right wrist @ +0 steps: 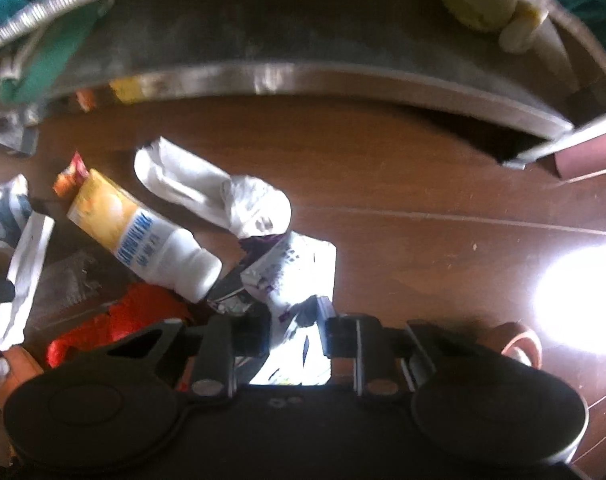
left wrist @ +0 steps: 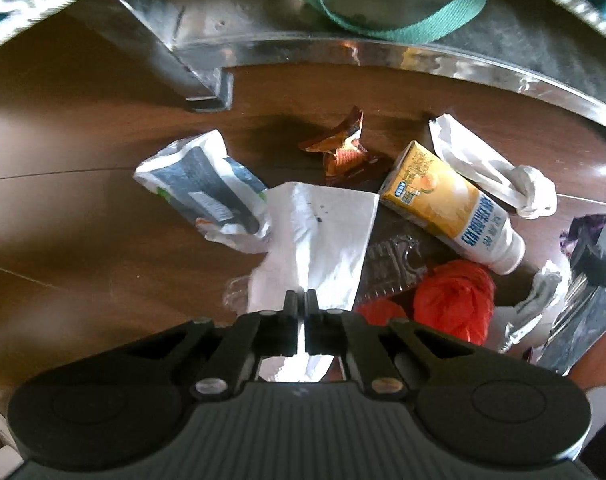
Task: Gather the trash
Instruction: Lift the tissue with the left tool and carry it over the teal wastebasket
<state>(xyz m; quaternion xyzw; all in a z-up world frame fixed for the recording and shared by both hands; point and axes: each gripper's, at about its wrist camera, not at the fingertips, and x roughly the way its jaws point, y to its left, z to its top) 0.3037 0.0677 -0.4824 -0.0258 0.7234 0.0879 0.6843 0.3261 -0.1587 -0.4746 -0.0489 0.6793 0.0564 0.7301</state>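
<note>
Trash lies on a brown wooden floor. My left gripper is shut on a white paper sheet. Around it lie a blue-white pouch, an orange wrapper, a yellow-white tube, a knotted white bag, a red plastic bag and clear plastic. My right gripper holds a white and purple foil wrapper between its fingers. The tube, white bag, red bag and the paper sheet lie to its left.
A metal frame rail and leg of some furniture run across the far side; a green strap hangs above it. The rail also crosses the right wrist view. Bright glare lies on the floor at right.
</note>
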